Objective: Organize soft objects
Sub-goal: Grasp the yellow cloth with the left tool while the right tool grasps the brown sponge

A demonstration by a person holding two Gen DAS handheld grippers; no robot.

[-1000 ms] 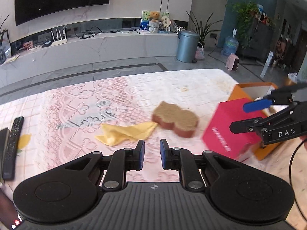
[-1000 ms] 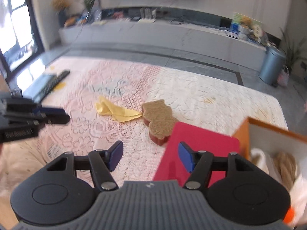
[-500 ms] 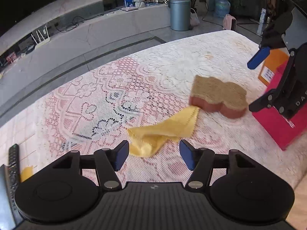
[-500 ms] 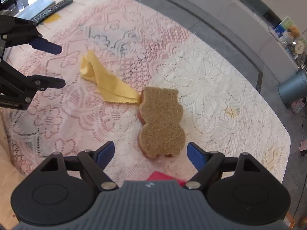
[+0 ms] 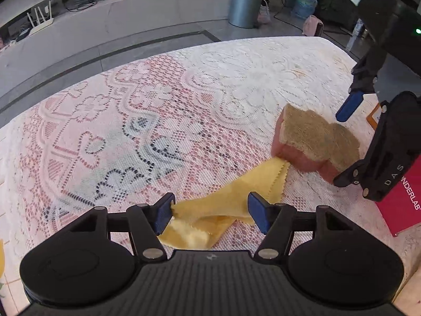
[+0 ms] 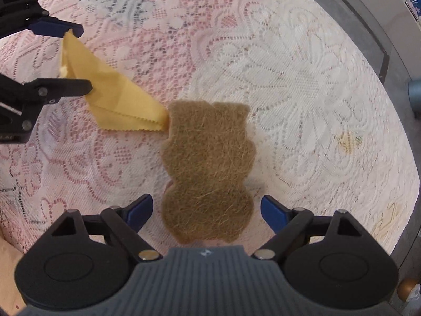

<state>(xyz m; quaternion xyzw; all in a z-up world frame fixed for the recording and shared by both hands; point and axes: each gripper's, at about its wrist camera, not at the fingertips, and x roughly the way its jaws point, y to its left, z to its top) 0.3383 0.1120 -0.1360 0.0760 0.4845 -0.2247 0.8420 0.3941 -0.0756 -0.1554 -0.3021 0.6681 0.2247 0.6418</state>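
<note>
A folded yellow cloth [image 5: 218, 210] lies on the lace tablecloth [image 5: 158, 110], one corner touching a brown-topped, red-sided sponge [image 5: 315, 142]. My left gripper [image 5: 210, 210] is open, its jaws on either side of the cloth's near end. My right gripper [image 6: 206, 208] is open and straddles the near end of the sponge [image 6: 208, 168] from above. The cloth [image 6: 113, 100] and the left gripper [image 6: 76, 58] also show in the right wrist view. The right gripper [image 5: 347, 142] shows at the right of the left wrist view.
A red box [image 5: 405, 200] lies at the table's right edge under the right gripper. Beyond the table are a grey floor, a long low counter [image 5: 118, 21] and a grey bin [image 5: 244, 4]. The table edge curves at right [image 6: 394, 158].
Both grippers moved down and forward. The left one opened and now has the cloth between its jaws. The right one now has the sponge's near end between its jaws.
</note>
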